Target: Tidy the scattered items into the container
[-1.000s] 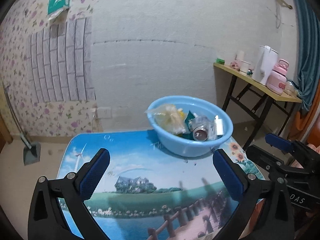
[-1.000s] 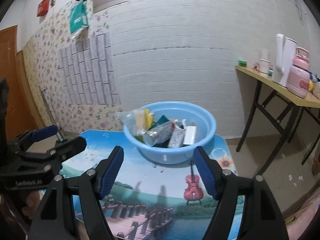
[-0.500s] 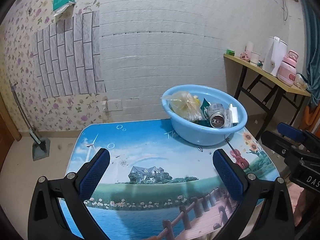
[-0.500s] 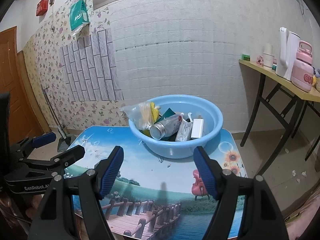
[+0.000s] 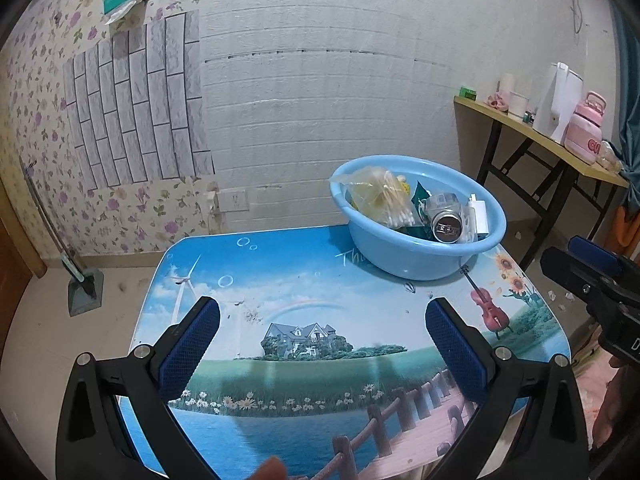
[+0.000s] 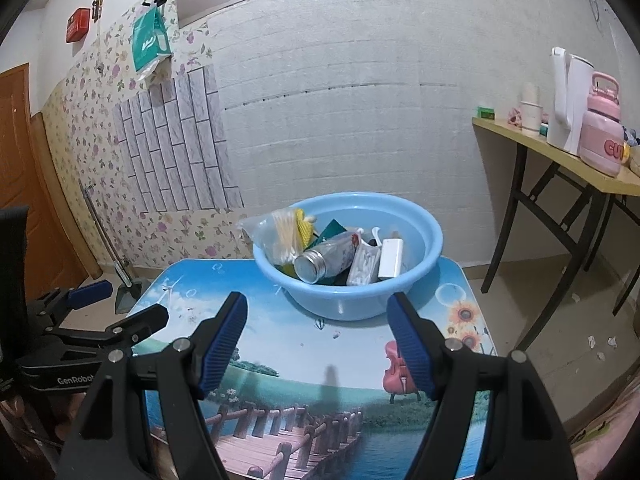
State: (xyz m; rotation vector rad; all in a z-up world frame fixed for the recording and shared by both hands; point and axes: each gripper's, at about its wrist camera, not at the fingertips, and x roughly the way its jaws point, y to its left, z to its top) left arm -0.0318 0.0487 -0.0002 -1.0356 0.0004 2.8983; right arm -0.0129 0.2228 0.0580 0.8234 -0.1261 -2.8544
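A light blue basin (image 5: 404, 260) (image 6: 424, 236) stands at the far right of a small picture-printed table (image 5: 320, 344) (image 6: 304, 344). It holds a clear bag of cotton swabs (image 5: 380, 196) (image 6: 280, 232), a metal-capped bottle (image 5: 446, 220) (image 6: 328, 254), a white box (image 6: 390, 258) and a dark green packet (image 5: 420, 194). My left gripper (image 5: 320, 344) is open and empty, held above the table's near half. My right gripper (image 6: 318, 344) is open and empty, near the basin's front. Each gripper shows at the edge of the other's view.
A wooden side table (image 6: 560, 152) on the right carries a white kettle (image 6: 566, 100), a pink flask (image 6: 602, 136) and cups. A dustpan (image 5: 82, 288) leans by the floral wall on the left. A brown door (image 6: 16, 200) is far left.
Both grippers have drawn back and risen from the basin, so more of the table shows. Both stay open and empty. The basin's contents have not moved.
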